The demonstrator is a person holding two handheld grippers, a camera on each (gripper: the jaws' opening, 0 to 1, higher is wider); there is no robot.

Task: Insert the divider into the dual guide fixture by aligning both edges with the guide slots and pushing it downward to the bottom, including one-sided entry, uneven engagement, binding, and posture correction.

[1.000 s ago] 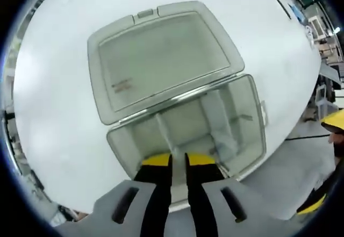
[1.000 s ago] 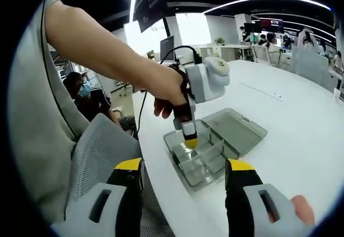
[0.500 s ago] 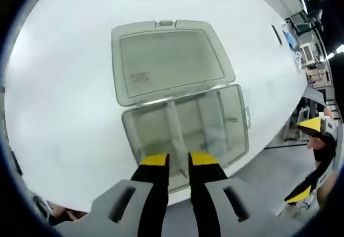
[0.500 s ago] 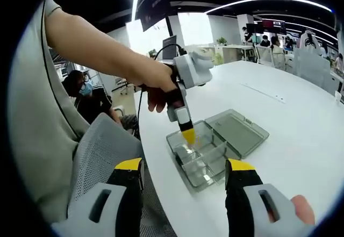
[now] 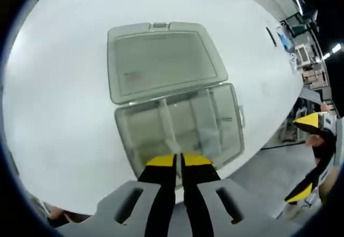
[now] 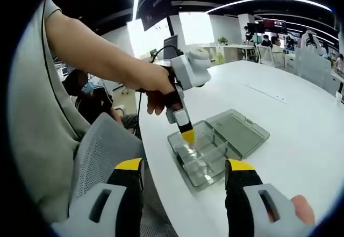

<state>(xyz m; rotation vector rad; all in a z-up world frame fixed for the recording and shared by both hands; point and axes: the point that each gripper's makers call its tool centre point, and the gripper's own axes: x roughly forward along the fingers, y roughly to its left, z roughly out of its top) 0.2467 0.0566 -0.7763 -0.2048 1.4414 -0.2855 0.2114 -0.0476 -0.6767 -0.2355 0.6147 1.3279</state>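
Note:
A clear plastic compartment box [image 5: 124,132] lies on the white table with its lid [image 5: 161,59] folded open behind it. A thin clear divider [image 5: 164,121] runs from the hinge side toward my left gripper [image 5: 179,160]. The yellow-tipped jaws there stand nearly together over the divider's near end, at the box's front wall. In the right gripper view, the left gripper [image 6: 187,135] points down into the near-left part of the box [image 6: 207,164], next to the lid [image 6: 239,130]. My right gripper [image 6: 184,168] is open and holds nothing, back from the table's edge; it also shows as the right gripper [image 5: 307,159].
The round white table [image 5: 59,86] drops off just in front of the box. A person's bare arm [image 6: 97,49] carries the left gripper, with a grey mesh chair [image 6: 91,156] below. Desks and seated people fill the office behind.
The left gripper's jaws, apart half a second ago, have drawn nearly together at the divider's near end. It has shifted slightly over the box. The right gripper has stayed still.

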